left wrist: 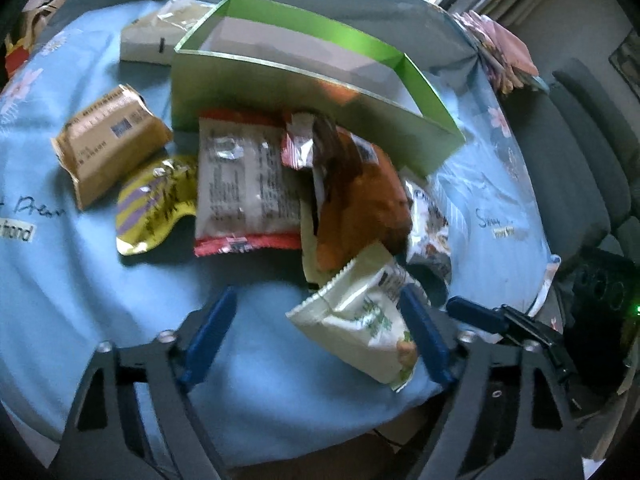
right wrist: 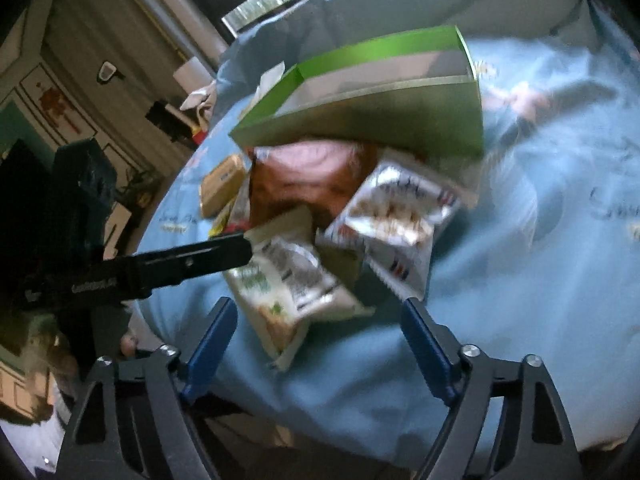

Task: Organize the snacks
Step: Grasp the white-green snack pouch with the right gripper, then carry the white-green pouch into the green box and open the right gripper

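Blue fingers (left wrist: 212, 336) of our left tool (left wrist: 320, 332) frame the near edge of the left wrist view, set wide apart, with bare blue cloth between them for the most part. We see a pale green-and-white snack pouch (left wrist: 360, 320) lying just inside the right finger, its corner close to the pad; blur keeps us from telling whether they touch, and nothing is clamped.

Beyond it the snacks sit in a loose heap on the desk (left wrist: 100, 280), which wears a light blue cloth printed with flowers. An orange-brown bag (left wrist: 356, 200) leans over a white packet with red ends (left wrist: 244, 184). To the left lie a yellow pouch with purple stripes (left wrist: 156, 204) and a tan wrapped pack (left wrist: 108, 140), slightly apart from the others. A silver-white packet (left wrist: 430, 224) pokes out at the right of the heap. Behind everything stands an open green box (left wrist: 304, 92), its pale inside showing nothing in it, with a white carton (left wrist: 148, 44) at its far left.

Through the right wrist view, our right tool (right wrist: 320, 340) also hangs with its fingers spread wide and nothing gripped. We find the same pale pouch (right wrist: 288, 284) just ahead of them, near the left finger, and a white packet with red and blue marks (right wrist: 400, 220) farther right. The green box (right wrist: 360, 112) stands at the far side of the heap.
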A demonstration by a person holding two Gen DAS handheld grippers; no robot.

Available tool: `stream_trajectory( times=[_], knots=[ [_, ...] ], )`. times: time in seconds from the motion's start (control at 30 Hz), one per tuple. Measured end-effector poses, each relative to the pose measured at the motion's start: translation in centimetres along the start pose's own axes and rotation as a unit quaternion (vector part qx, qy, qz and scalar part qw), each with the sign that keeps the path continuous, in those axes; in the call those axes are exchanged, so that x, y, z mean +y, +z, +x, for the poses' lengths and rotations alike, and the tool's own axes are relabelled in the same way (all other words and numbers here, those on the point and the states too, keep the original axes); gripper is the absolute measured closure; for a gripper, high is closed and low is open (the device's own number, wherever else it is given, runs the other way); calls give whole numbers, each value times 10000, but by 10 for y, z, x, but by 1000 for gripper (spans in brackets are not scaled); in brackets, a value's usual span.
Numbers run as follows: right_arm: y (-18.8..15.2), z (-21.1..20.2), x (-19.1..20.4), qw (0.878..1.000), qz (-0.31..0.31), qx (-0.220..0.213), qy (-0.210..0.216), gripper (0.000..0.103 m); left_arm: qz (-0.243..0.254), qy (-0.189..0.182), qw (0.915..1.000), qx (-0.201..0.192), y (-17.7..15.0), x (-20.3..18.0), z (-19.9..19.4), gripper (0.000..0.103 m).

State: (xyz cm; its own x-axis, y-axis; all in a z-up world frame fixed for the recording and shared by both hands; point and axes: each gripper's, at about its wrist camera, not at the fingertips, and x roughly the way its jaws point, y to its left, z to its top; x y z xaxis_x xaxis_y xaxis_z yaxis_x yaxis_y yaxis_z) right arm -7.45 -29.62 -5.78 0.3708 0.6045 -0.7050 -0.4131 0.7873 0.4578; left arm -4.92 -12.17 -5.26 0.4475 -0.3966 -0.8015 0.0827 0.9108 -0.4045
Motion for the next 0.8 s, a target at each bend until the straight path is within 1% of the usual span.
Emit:
stream_trajectory(
  times=[0.07,0.13,0.17,0.2,0.27,0.33,0.37,0.4,0.47,0.53,0.57,0.6,0.7,0.8],
  knots=[
    [-3,4,2,10000,-29,59,58,28,8,-21,10000,76,-1,0,4,36],
    [-4,11,3,9999,-49,122,74,29,-22,-114,9999,108,-2,0,8,36],
    [-4,14,3,9998,-35,139,115,32,-17,-132,9999,95,-2,0,8,38],
    [-3,17,4,9997,-21,164,168,36,12,-158,9998,78,-2,-2,8,44],
    [-3,23,8,9997,-68,175,181,39,32,-250,9997,79,-2,-5,8,51],
    [-2,27,12,9996,-143,175,173,44,92,-230,9997,72,-3,-8,8,52],
    [-2,29,13,9996,-169,173,172,50,89,-234,9997,63,-3,-7,8,54],
    [-1,31,14,9995,-195,180,191,60,77,-279,9996,63,-3,-7,8,60],
    [-2,33,14,9994,-235,182,167,69,45,-324,9995,51,-4,-7,8,61],
    [-3,31,14,9993,-293,136,163,71,36,-353,9994,20,-5,-6,6,65],
    [-3,30,15,9993,-312,119,158,74,29,-364,9993,3,-6,-6,5,67],
    [-4,28,15,9993,-296,98,193,75,38,-360,9993,-16,-7,-7,3,69],
    [-4,25,19,9989,-379,104,266,77,88,-340,9994,-50,-10,-10,-5,72],
    [-5,18,26,9980,-475,87,409,77,159,-309,9992,-176,-15,-13,-20,72]
  ],
)
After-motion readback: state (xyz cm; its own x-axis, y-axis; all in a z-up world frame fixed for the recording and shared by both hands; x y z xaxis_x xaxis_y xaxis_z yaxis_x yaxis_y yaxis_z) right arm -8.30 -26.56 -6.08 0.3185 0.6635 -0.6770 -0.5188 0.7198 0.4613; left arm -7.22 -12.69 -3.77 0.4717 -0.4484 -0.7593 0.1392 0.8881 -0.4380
